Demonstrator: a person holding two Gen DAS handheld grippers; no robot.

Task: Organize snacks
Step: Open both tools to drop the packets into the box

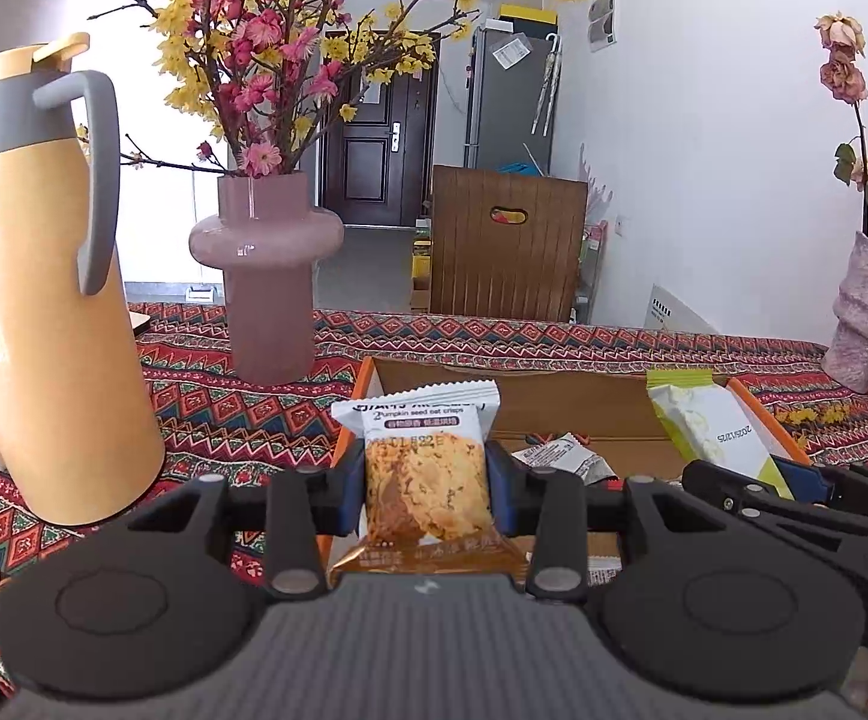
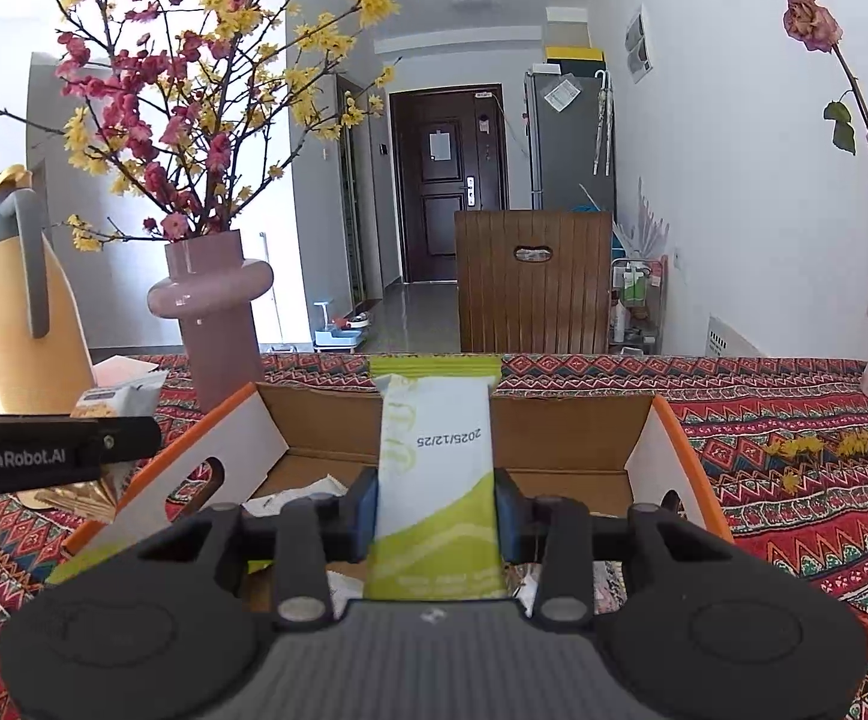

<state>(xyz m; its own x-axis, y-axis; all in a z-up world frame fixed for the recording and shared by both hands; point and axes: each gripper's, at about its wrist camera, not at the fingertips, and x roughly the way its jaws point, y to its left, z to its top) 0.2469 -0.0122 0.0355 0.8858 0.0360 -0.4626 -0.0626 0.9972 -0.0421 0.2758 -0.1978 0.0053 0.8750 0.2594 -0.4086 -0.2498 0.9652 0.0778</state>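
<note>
Snack packet (image 1: 425, 480) between left fingers (image 1: 347, 495)

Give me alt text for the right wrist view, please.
The right gripper is shut on a green-and-white snack packet, held upright over an open cardboard box on a patterned tablecloth. A pink vase of blossoms and a yellow jug stand left.

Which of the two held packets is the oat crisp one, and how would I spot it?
Start at the tall yellow flask on the patterned tablecloth. Beside it, at the open cardboard box, the left gripper clamps the oat crisp packet. Its clear front shows a golden biscuit, unlike the white-and-green packet nearby.
</note>
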